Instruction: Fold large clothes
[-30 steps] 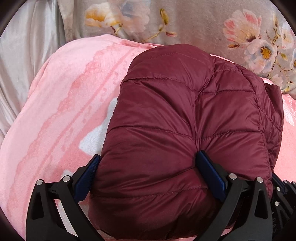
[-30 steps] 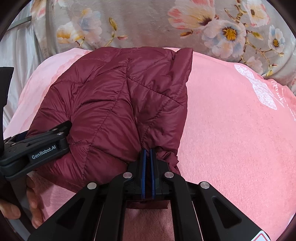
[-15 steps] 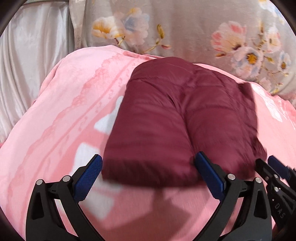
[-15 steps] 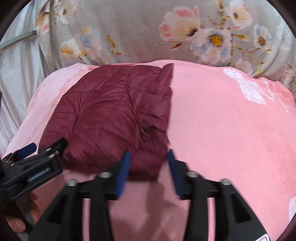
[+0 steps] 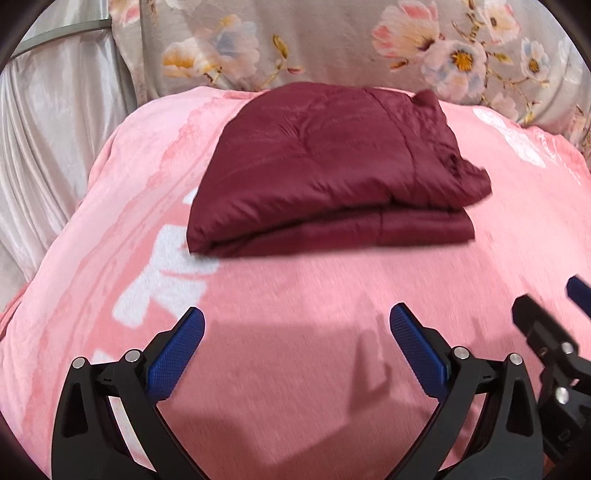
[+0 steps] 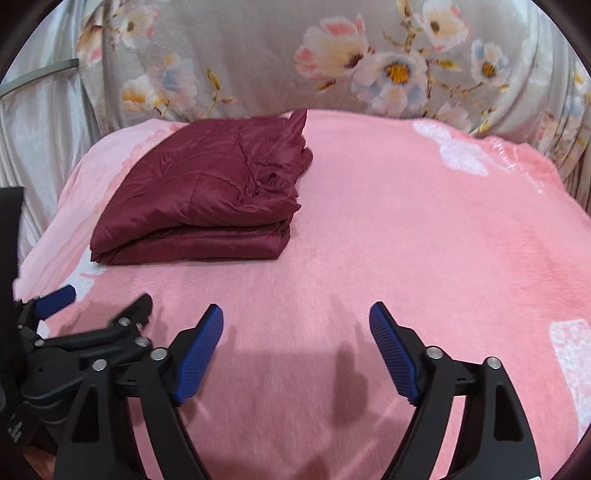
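A dark red quilted jacket (image 5: 325, 162) lies folded into a thick rectangle on the pink blanket (image 5: 295, 332), toward the far side. In the right wrist view the same jacket (image 6: 207, 192) sits at the upper left. My left gripper (image 5: 297, 325) stands open above bare blanket, well short of the jacket's near edge. My right gripper (image 6: 295, 321) has its jaws still opening, with nothing between them, also over bare blanket. Each gripper shows at the edge of the other's view: the right gripper (image 5: 554, 314) and the left gripper (image 6: 96, 306).
A grey floral bedcover (image 6: 369, 55) rises behind the blanket. Silvery curtain fabric (image 5: 44, 129) hangs at the left with a metal rail (image 5: 62, 33) above it. Open pink blanket stretches to the right of the jacket.
My right gripper let go of the jacket's near edge and its jaws spread. Both grippers drew back from the jacket, which now lies folded farther off.
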